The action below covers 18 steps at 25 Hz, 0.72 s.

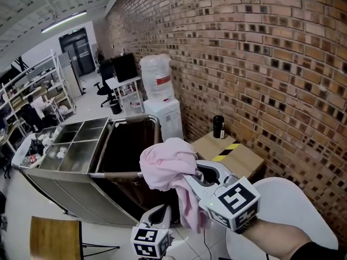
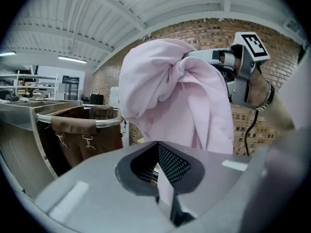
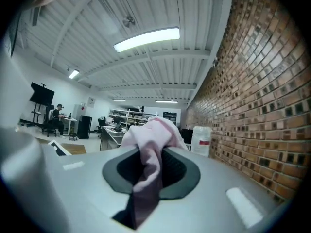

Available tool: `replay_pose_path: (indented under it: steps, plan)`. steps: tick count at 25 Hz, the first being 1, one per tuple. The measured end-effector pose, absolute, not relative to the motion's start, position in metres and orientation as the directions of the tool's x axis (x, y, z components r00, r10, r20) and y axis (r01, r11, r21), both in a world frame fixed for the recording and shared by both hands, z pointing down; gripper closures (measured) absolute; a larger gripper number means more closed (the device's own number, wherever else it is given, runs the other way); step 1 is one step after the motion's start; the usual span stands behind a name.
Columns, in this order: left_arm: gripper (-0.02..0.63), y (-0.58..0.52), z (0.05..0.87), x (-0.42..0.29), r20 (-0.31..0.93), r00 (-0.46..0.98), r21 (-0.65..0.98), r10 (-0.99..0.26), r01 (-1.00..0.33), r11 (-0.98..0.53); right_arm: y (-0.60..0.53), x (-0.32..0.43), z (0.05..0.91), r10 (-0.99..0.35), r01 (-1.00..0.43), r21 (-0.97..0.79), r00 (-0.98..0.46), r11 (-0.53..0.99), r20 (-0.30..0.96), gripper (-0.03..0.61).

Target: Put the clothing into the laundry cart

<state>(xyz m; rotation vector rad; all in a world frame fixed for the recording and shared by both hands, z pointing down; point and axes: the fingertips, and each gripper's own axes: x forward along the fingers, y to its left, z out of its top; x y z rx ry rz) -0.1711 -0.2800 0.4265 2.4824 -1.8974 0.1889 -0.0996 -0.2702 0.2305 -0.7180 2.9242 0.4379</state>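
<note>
head view: right tongs (image 1: 201,173) pinch the pink garment (image 1: 165,164), left tongs (image 1: 162,213) pressed together; i'd lift until its tail (it hangs low) clears the laundry cart (image 1: 116,174) rim, then release.

right tongs (image 1: 188,179) gripping, left tongs (image 1: 160,213) closed

1. The laundry cart (image 1: 116,174) and brick wall (image 1: 260,64) are viewed steeply downward from the head.
2. Both are faced levelly from the left gripper (image 2: 158,147), close behind the pink clothing (image 2: 170,91).
3. The wall is followed, slightly upward, from the right gripper (image 3: 148,152).
</note>
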Motion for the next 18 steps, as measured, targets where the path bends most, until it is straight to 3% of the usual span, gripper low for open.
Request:
replay_pose_path:
  steps: [10, 18]
  plan:
    - [0.611, -0.271, 0.414, -0.245, 0.078, 0.191, -0.075, -0.979, -0.978, -0.197, -0.293, -0.191, 0.171, -0.404, -0.442, 0.228, -0.894, 0.868, -0.195, 0.512]
    - [0.611, -0.27, 0.4, -0.277, 0.146, 0.183, -0.012, -0.972, -0.982, -0.187, -0.338, -0.257, 0.176, -0.433, -0.453, 0.233, -0.891, 0.86, -0.136, 0.512]
